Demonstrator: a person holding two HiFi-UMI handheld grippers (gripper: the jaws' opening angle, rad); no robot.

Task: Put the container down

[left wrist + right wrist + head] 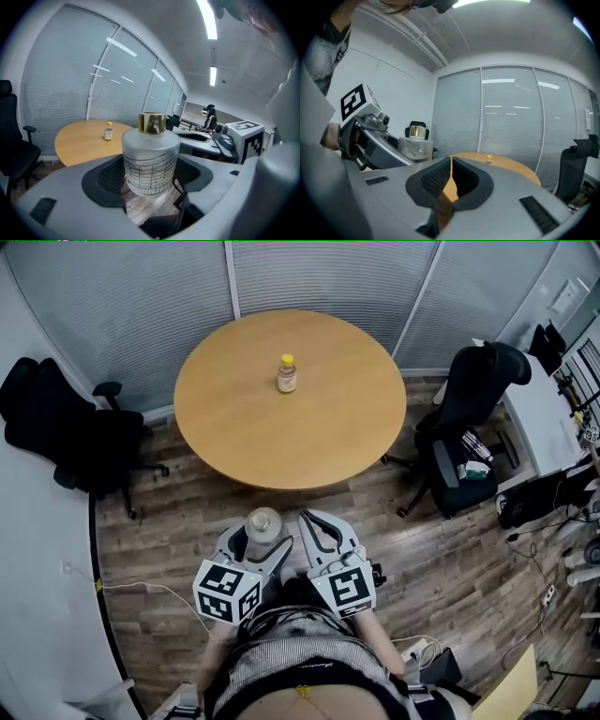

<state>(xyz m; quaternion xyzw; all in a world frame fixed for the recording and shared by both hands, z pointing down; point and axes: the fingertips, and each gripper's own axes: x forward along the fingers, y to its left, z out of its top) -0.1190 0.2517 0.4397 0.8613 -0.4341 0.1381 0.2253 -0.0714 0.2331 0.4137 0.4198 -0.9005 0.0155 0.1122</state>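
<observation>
The frosted glass container (151,161) is squat and round, with a short neck, a shiny gold cap (152,123) and a grid of thin dark lines over its lower half; whether anything is in it I cannot tell through the frosting. It stands upright between the padded jaws of the left gripper (263,542), which are spread to its width and press on both its sides; it is held off the round wooden table (234,427), short of the near edge and above the plank floor (450,568). On the table, near its centre, stands a small yellow-capped bottle (287,373) with a brownish body. The right gripper (451,180) grips nothing; only a thin slit shows between its jaws.
</observation>
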